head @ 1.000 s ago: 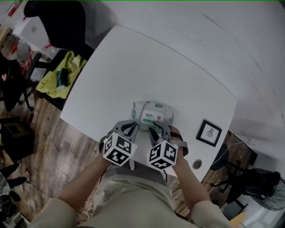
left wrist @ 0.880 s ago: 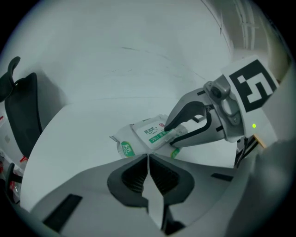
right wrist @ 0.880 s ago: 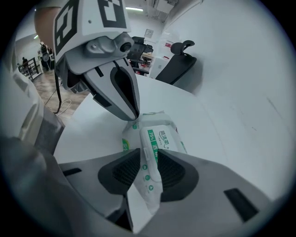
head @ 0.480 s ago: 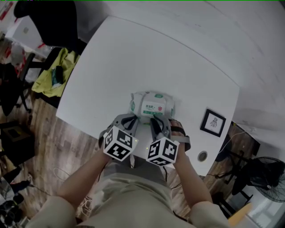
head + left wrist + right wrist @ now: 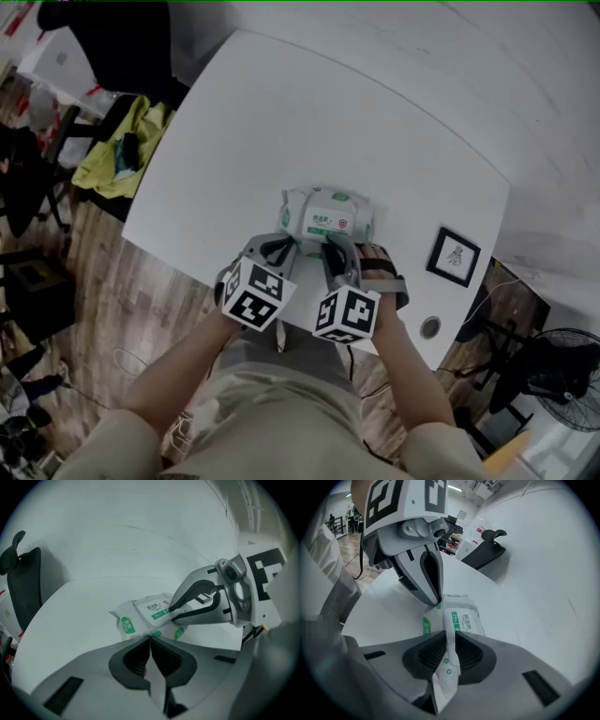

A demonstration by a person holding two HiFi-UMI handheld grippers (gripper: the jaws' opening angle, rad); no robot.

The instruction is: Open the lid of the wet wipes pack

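The wet wipes pack (image 5: 326, 214) is white with green print and lies on the white table (image 5: 281, 112), near its front edge. My left gripper (image 5: 281, 251) is shut on a thin white seam at the pack's near left corner (image 5: 151, 637). My right gripper (image 5: 337, 249) is shut on a white flap with green dots (image 5: 449, 654) that stands up from the pack's near edge. The label on top of the pack (image 5: 464, 623) lies just beyond the right jaws. The two grippers sit side by side, the right gripper (image 5: 171, 613) pinching beside the label and the left gripper (image 5: 437, 603) at the corner.
A small framed picture (image 5: 454, 256) lies at the table's right, with a round cable hole (image 5: 430, 327) near the front edge. A chair with a yellow-green garment (image 5: 114, 155) and a black chair (image 5: 23, 588) stand off the left side. Wooden floor lies below.
My right gripper's jaws have narrowed onto the pack's flap and the gripper has rolled a little. Both grippers stay at the pack's near edge.
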